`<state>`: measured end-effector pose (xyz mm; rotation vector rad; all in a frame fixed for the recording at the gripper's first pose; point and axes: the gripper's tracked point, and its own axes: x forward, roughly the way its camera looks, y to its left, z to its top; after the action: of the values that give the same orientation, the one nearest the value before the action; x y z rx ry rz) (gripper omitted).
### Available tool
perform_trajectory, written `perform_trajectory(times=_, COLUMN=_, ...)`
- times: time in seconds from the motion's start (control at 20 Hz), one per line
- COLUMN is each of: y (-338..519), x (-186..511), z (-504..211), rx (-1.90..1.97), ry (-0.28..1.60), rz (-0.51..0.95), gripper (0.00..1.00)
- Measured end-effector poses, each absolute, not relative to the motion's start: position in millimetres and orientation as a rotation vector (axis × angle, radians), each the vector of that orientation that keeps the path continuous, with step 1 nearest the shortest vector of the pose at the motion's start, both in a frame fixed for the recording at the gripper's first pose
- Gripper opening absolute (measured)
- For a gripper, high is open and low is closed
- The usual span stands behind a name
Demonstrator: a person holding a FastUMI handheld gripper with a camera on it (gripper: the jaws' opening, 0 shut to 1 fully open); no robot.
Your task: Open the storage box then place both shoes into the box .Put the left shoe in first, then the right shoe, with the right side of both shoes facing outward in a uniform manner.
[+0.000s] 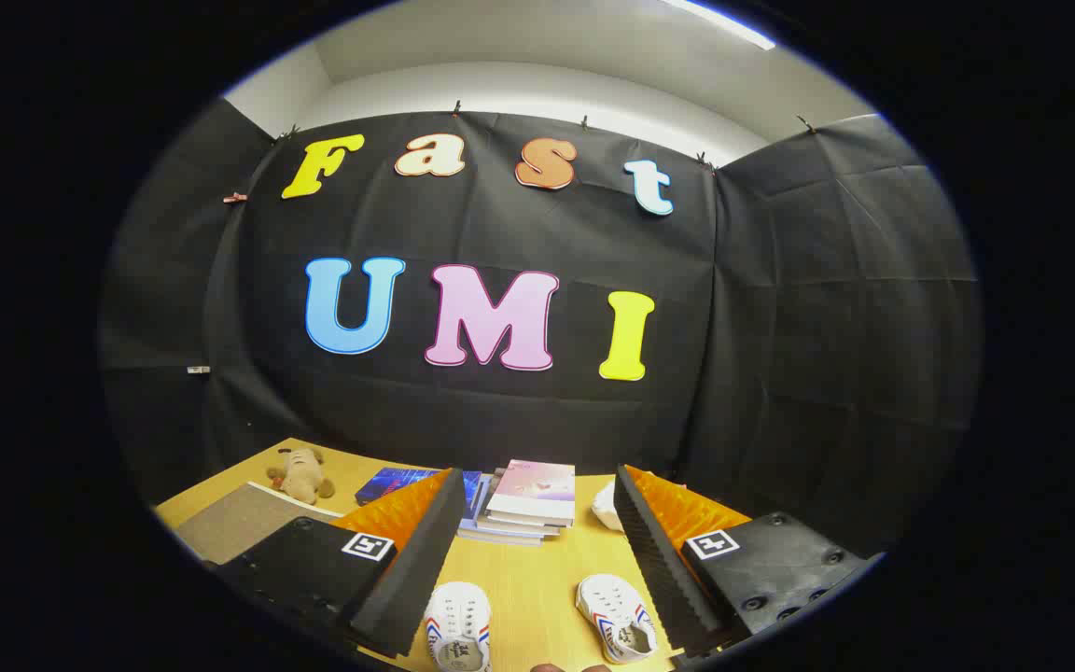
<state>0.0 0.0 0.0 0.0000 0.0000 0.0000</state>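
Two small white shoes with red and blue stripes lie on the wooden table, toes pointing away from me. One shoe rests close to the left finger, the other shoe close to the right finger. My gripper hangs above the table, open wide, with nothing between its fingers. Both shoes lie below the gap between the fingers, apart from each other and untouched.
A stack of books sits just beyond the fingers, with a blue book to its left. A small plush toy and a grey flat board lie at the far left. Something white peeks out by the right finger.
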Motion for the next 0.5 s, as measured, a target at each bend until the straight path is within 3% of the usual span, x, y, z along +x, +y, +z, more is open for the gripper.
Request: perform_trajectory(times=0.5, y=13, x=1, z=-7, rx=0.035, ry=0.044, rz=0.013, gripper=0.97)
